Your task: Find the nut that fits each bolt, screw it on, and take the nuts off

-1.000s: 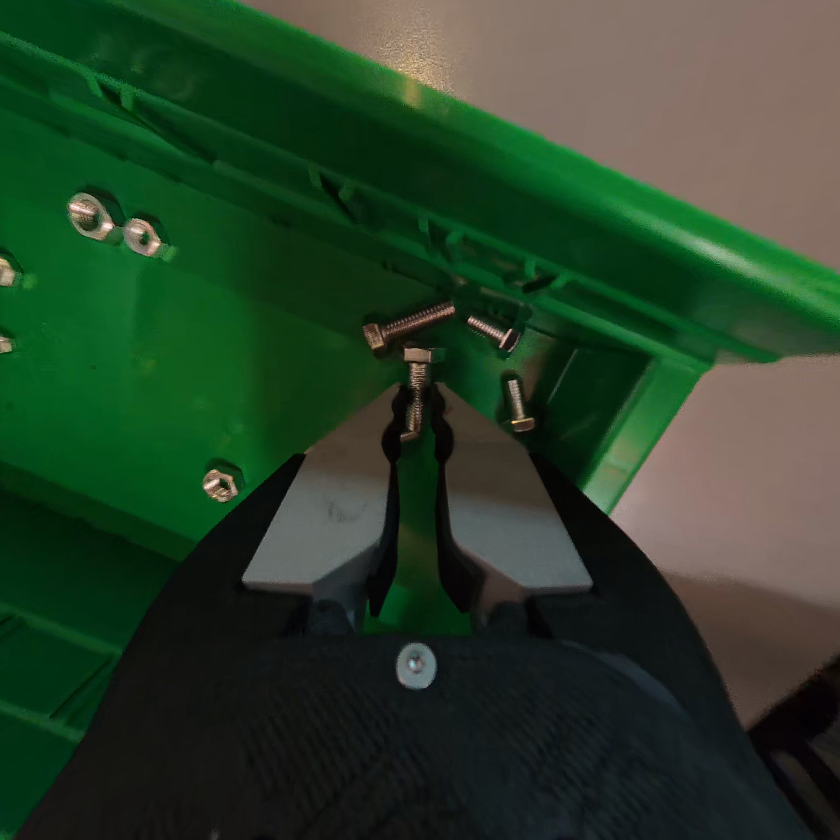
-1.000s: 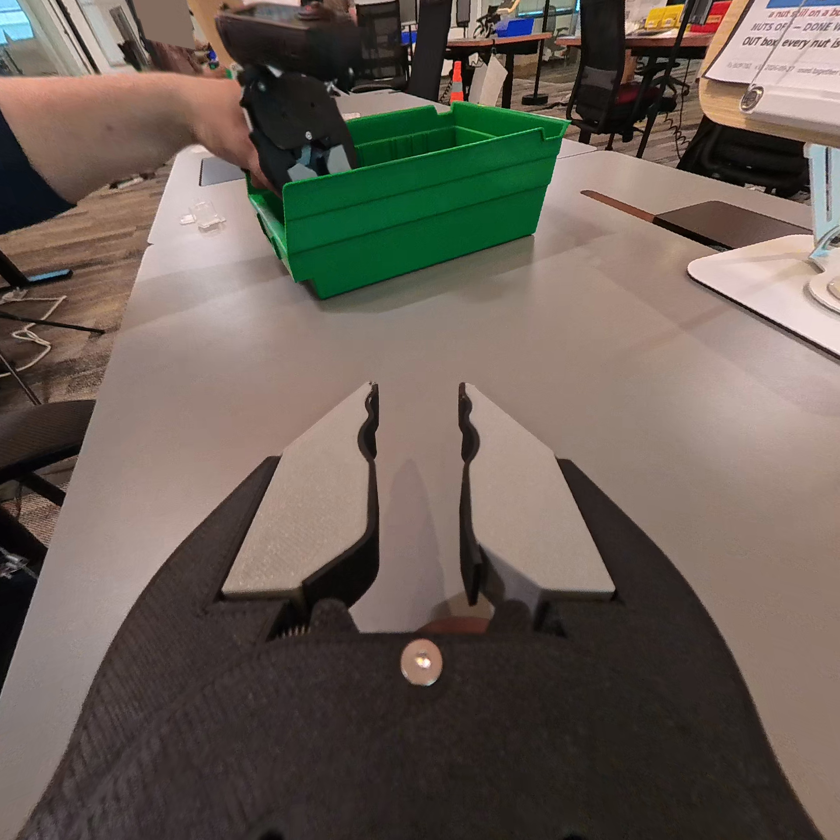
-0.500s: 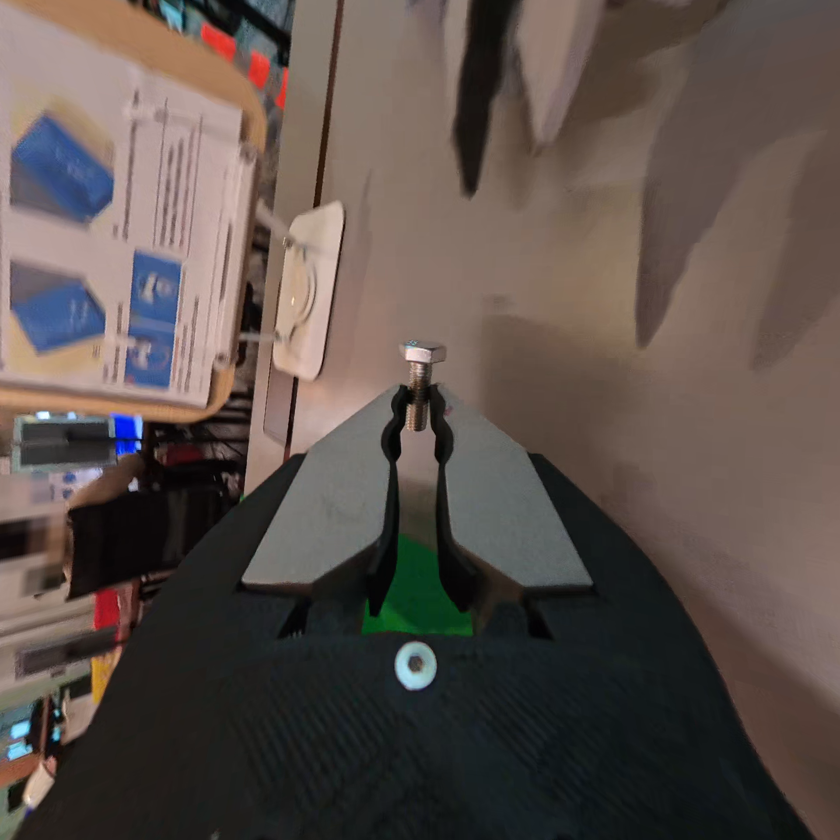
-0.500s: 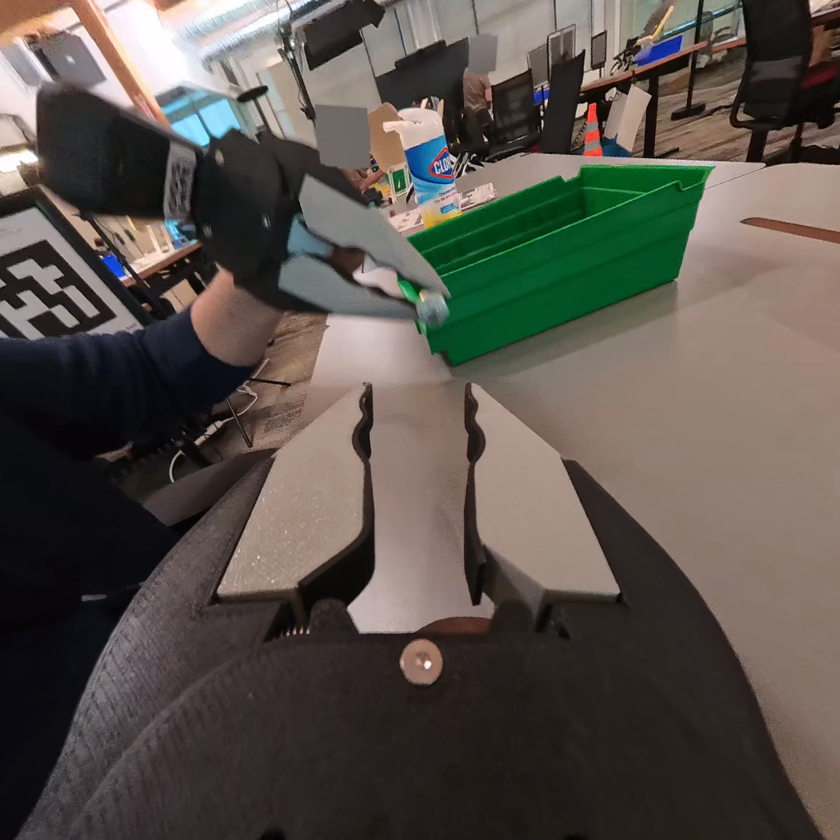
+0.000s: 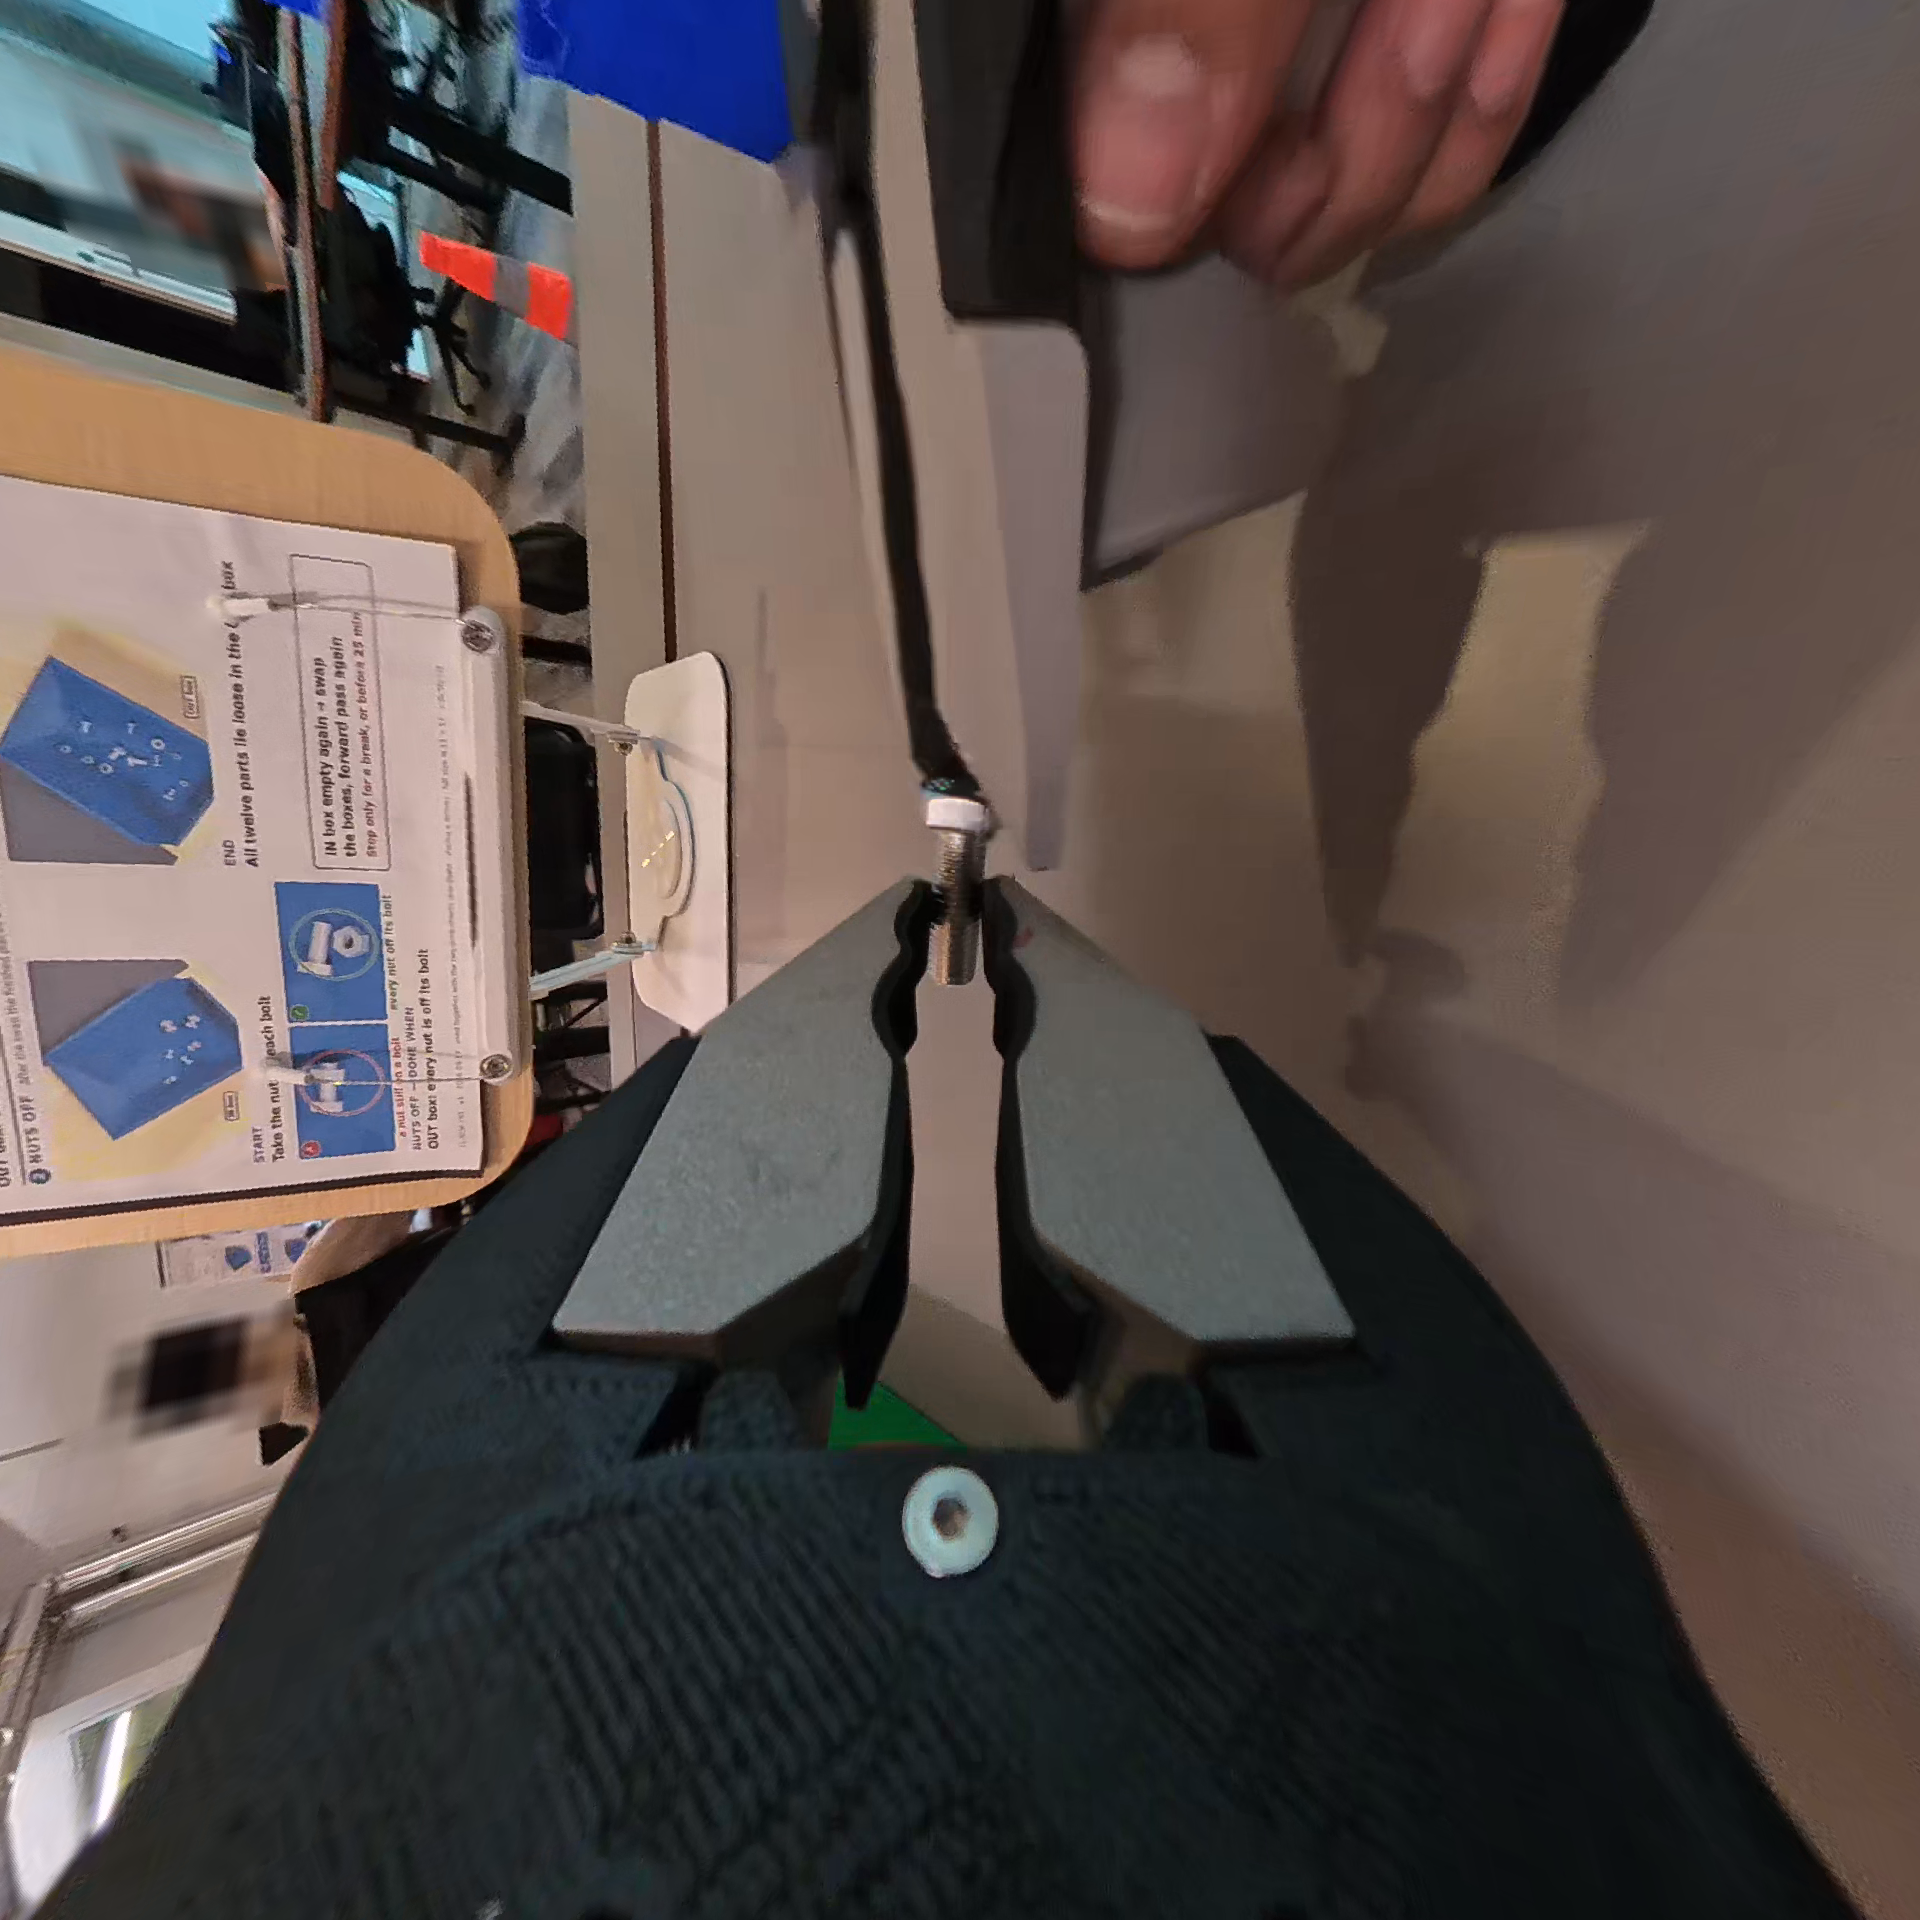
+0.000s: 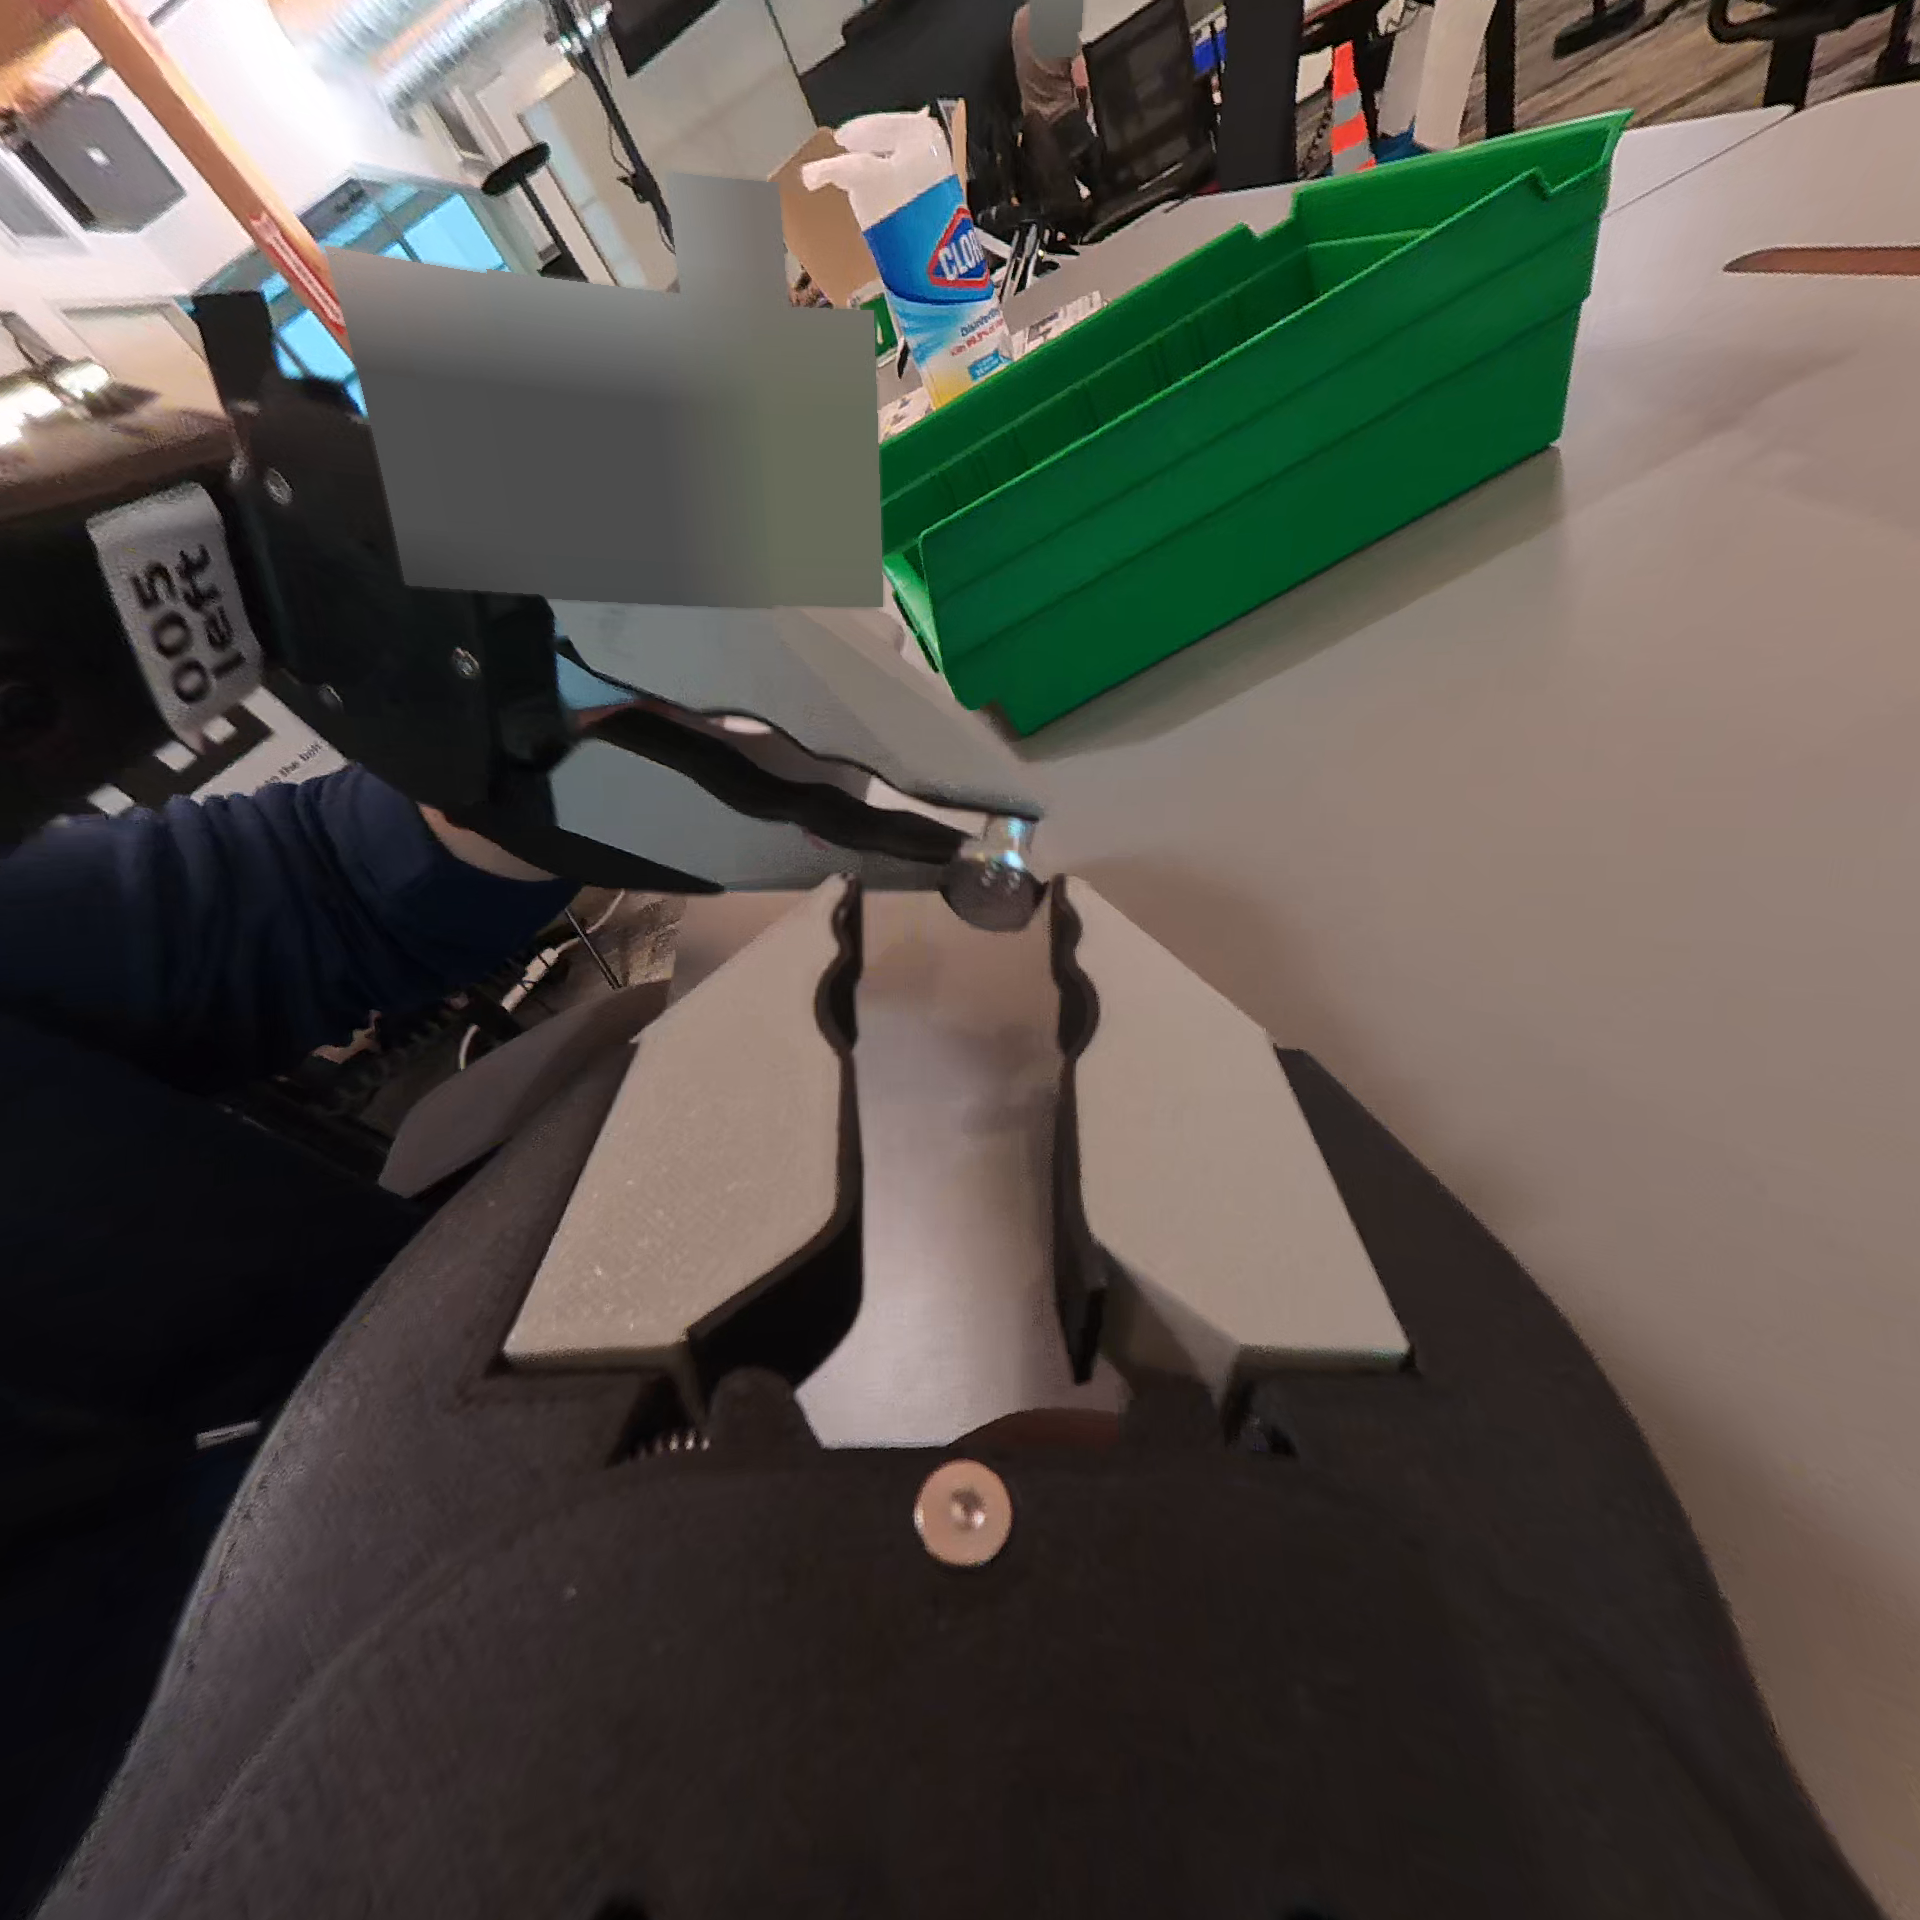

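My left gripper is shut on a silver hex bolt, gripping the threaded shank with the head sticking out past the tips. In the right wrist view the left gripper comes in from the left and holds the bolt with its head between the tips of my right gripper. The right gripper is open and empty, and whether its tips touch the head I cannot tell. Its fingers show blurred ahead in the left wrist view, below a hand. No nut is in view.
A green bin stands on the grey table at the back right. A wipes canister stands behind the bin. An instruction board on a white base stands at the table's side. Left and right tips are no more than a few centimetres apart.
My left gripper has lifted the bolt out of the green bin and swung it over to the right gripper. The bolt head now sits between the right gripper's open tips.
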`<state>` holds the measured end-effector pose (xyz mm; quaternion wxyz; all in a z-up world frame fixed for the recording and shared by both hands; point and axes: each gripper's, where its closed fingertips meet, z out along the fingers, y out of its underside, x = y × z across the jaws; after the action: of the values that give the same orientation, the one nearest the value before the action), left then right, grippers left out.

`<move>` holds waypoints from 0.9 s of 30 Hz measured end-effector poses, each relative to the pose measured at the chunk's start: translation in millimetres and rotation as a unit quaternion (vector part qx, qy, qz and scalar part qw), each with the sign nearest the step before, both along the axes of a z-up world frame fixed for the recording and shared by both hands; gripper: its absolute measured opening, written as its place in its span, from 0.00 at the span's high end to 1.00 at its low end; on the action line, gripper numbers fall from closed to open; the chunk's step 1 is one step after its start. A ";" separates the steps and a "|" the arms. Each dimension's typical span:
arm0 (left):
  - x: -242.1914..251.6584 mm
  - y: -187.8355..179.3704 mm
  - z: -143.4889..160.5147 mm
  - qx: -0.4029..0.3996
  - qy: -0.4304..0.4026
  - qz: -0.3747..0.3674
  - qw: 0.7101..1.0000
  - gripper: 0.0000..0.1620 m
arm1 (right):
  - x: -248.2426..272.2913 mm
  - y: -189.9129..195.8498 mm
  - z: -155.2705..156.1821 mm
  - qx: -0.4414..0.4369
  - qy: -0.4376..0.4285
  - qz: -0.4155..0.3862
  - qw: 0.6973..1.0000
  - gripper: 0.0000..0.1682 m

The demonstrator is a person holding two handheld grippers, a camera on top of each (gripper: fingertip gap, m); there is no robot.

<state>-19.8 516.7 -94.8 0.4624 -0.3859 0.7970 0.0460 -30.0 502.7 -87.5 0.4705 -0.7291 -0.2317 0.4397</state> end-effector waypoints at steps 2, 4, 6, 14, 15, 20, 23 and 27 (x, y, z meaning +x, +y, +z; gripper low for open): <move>-2.4 -1.3 -6.9 0.001 0.014 -0.001 1.000 0.95 | 1.7 4.6 4.2 -0.002 0.012 -0.016 1.000 0.84; -3.2 -3.9 -9.5 -0.001 0.013 -0.004 1.000 0.95 | 3.1 8.3 -0.3 -0.007 0.004 -0.023 1.000 0.96; -4.8 -6.1 -10.8 -0.009 0.013 -0.002 1.000 0.95 | 4.1 9.1 -4.4 -0.014 0.002 -0.023 1.000 1.00; -6.0 3.2 -1.6 0.002 -0.002 0.016 1.000 0.95 | 1.2 10.1 -9.0 -0.044 0.024 -0.014 0.999 0.86; -5.6 4.2 -1.7 0.011 0.000 0.018 1.000 0.95 | -0.5 9.2 -7.2 -0.042 0.031 -0.009 0.999 0.90; -5.0 1.5 -7.3 0.002 0.008 0.015 1.000 0.95 | -0.3 9.3 -6.9 -0.045 0.039 -0.011 0.998 0.87; -5.3 2.7 -9.1 0.004 0.008 0.017 1.000 0.95 | 1.7 10.8 -8.2 -0.045 0.035 -0.014 0.998 0.90; -4.9 1.7 -11.0 -0.007 0.002 0.016 1.000 0.95 | 2.0 9.4 -10.8 -0.057 0.040 -0.007 0.998 0.91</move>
<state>-24.7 518.4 -105.8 0.4574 -0.4016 0.7919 0.0490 -28.0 512.1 -98.3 0.4403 -0.7383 -0.1821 0.4773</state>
